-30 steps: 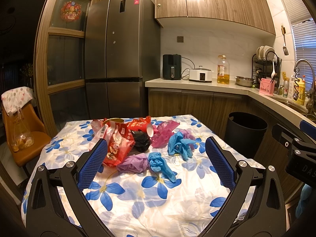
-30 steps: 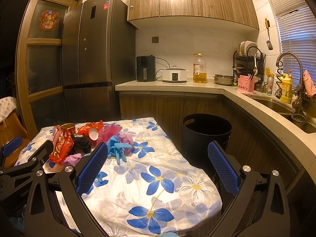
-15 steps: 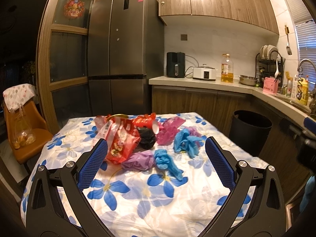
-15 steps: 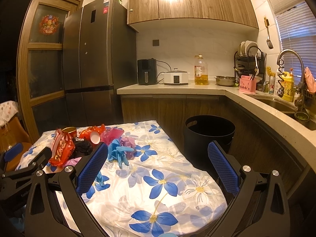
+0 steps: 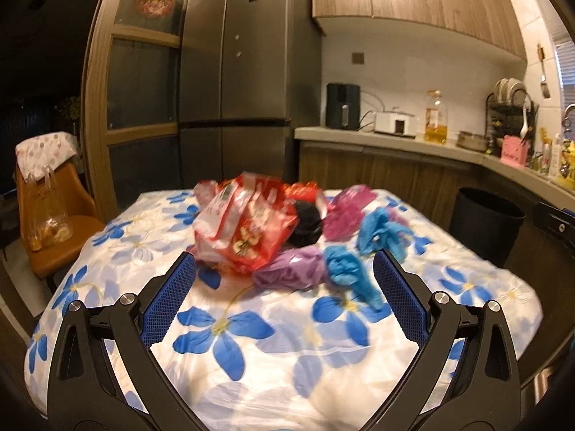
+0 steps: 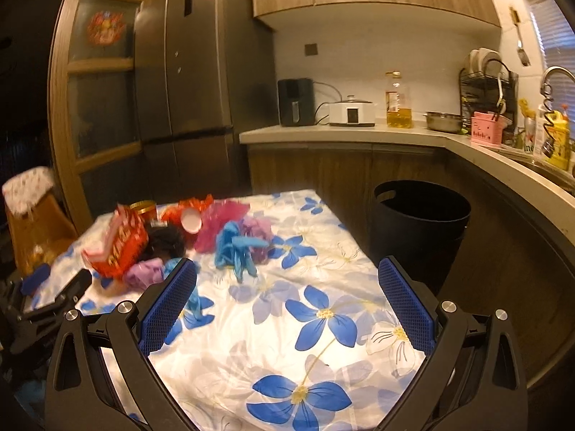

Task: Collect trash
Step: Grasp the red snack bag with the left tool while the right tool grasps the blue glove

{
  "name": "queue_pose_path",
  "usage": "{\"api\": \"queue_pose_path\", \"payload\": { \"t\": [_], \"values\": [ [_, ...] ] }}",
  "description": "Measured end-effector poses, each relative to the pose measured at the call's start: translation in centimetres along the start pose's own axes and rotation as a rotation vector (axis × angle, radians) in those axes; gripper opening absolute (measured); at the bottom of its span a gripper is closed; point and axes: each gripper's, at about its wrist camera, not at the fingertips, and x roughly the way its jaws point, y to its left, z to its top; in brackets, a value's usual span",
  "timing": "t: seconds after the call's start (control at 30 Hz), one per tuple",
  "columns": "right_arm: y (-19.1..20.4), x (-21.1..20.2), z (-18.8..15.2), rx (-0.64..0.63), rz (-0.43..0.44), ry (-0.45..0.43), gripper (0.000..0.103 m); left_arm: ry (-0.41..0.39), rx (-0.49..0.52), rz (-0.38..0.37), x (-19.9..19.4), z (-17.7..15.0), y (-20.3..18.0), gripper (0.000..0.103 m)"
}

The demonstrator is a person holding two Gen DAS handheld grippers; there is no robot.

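A heap of trash lies on the flowered tablecloth (image 5: 251, 341): a red snack bag (image 5: 248, 230), a black wad (image 5: 305, 226), a purple bag (image 5: 291, 273), blue gloves (image 5: 348, 273) and a pink bag (image 5: 348, 208). My left gripper (image 5: 285, 298) is open, low over the cloth just short of the purple bag. My right gripper (image 6: 287, 301) is open over bare cloth, right of the heap; the red snack bag (image 6: 118, 244) and blue gloves (image 6: 237, 248) lie ahead to its left. A black bin (image 6: 420, 222) stands beyond the table's right edge.
An orange chair (image 5: 54, 222) with a plastic bag stands left of the table. The fridge (image 5: 237, 82) and the counter (image 5: 395, 140) with appliances, an oil bottle and a dish rack run behind. The left gripper's body (image 6: 43, 309) shows at the right wrist view's left edge.
Both grippers have moved forward and closer to the table; the trash heap looms larger in the left wrist view. Both stay open.
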Motion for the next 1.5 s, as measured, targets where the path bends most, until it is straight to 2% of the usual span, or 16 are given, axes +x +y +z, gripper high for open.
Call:
{"api": "queue_pose_path", "payload": {
  "t": [0.17,0.23,0.4,0.5,0.6,0.7,0.87,0.97,1.13,1.17,1.23,1.27,1.33,1.4,1.5],
  "values": [
    [0.2,2.8,-1.1,0.037,0.054,0.016,0.098,0.021,-0.042,0.007,2.1,-0.6,0.9,0.097],
    [0.6,4.1,-1.5,0.038,0.071,0.022,0.097,0.025,-0.04,0.009,2.6,-0.7,0.8,0.094],
    [3.0,7.4,-2.6,-0.023,0.106,0.043,0.093,0.013,-0.056,0.027,3.4,-0.6,1.4,0.093],
    [4.9,9.5,-3.3,-0.048,0.17,0.067,0.091,0.006,-0.081,0.034,3.9,-0.3,1.9,0.093],
    [6.6,11.4,-3.6,-0.072,0.219,0.091,0.076,-0.012,-0.084,0.055,4.3,0.1,2.4,0.092],
    [8.1,13.1,-3.7,-0.093,0.242,0.12,0.069,-0.017,-0.097,0.074,4.8,0.5,3.1,0.092],
    [9.9,15.7,-4.5,-0.122,0.282,0.194,0.052,-0.005,-0.119,0.115,6.4,1.2,4.6,0.088],
    [10.2,16.5,-4.9,-0.127,0.301,0.222,0.035,0.033,-0.139,0.138,8.0,1.5,5.6,0.083],
    [10.4,17.0,-5.1,-0.131,0.34,0.243,0.009,0.106,-0.204,0.123,10.1,1.5,7.0,0.069],
    [10.4,16.8,-5.1,-0.132,0.346,0.238,0.007,0.115,-0.207,0.123,10.3,1.4,7.1,0.066],
    [10.3,16.4,-5.0,-0.131,0.347,0.216,0.005,0.139,-0.217,0.121,10.8,1.3,7.4,0.05],
    [10.3,16.1,-4.9,-0.13,0.345,0.206,0.004,0.147,-0.22,0.119,10.9,1.2,7.4,0.047],
    [10.0,15.3,-4.7,-0.131,0.335,0.181,0.004,0.16,-0.226,0.11,11.2,1.0,7.5,0.029],
    [9.6,14.7,-4.5,-0.13,0.328,0.166,0.004,0.168,-0.236,0.106,11.4,0.9,7.8,0.017],
    [8.9,13.9,-4.2,-0.12,0.321,0.153,0.004,0.18,-0.26,0.081,11.5,0.6,8.3,0.006]
  ]
}}
